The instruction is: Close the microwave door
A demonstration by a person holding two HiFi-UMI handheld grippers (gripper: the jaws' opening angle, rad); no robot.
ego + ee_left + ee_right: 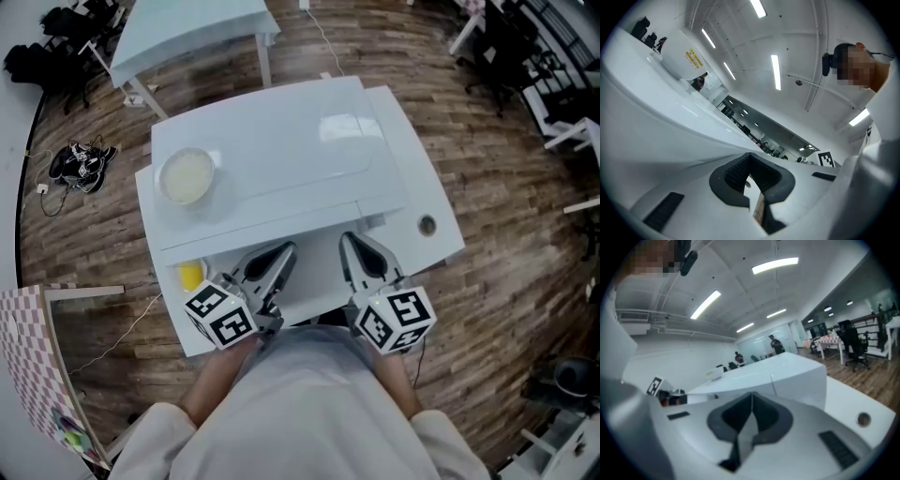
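Head view: left claw point(284, 251), right claw point(347, 240)

The white worktop point(441, 239) fills the frame centre, over a wooden floor point(506, 234). A white microwave point(281, 150) covers most of it. A small yellow object point(190, 275) lies at lower left, and a round hole point(427, 225) shows at right.

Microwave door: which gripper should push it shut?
Probably left: the left gripper, shut, is almost against the white panel by the microwave; the right gripper, also shut, views it from farther back.
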